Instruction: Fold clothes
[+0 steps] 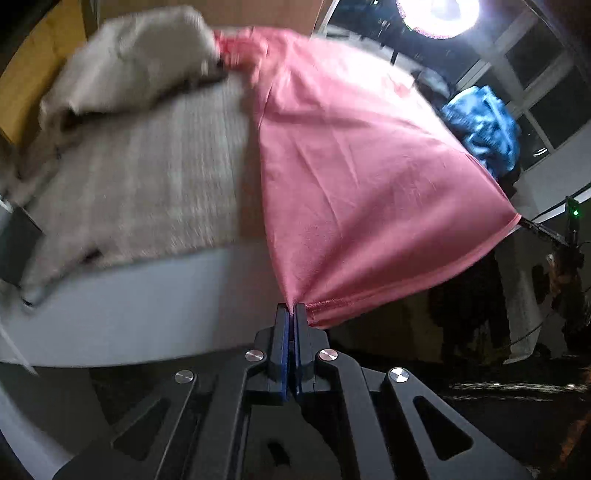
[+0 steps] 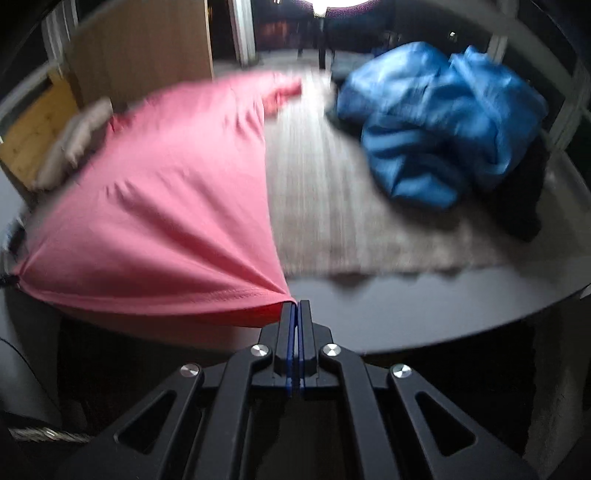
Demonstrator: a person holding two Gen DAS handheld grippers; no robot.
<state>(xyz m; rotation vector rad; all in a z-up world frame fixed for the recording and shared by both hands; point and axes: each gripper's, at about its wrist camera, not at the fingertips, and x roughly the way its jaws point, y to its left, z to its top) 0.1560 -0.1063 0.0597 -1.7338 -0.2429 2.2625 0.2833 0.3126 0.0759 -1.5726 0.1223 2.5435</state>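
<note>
A pink shirt point(image 1: 354, 162) is stretched taut over the bed, its hem lifted off the mattress edge. My left gripper point(image 1: 294, 306) is shut on one bottom corner of the hem. In the right wrist view the same pink shirt point(image 2: 173, 206) fans out to the left, and my right gripper point(image 2: 295, 303) is shut on the other hem corner. The far end of the shirt, with a sleeve point(image 2: 284, 92), lies on the grey striped blanket point(image 2: 332, 192). The right gripper's tip shows at the shirt's far corner point(image 1: 532, 223) in the left wrist view.
A crumpled blue garment point(image 2: 436, 122) lies at the right of the bed, with something dark beside it. A beige pillow point(image 1: 133, 62) rests at the head against a wooden headboard point(image 1: 33, 74). The pale mattress edge point(image 1: 147, 302) runs below the blanket. A bright lamp point(image 1: 437, 14) shines by the windows.
</note>
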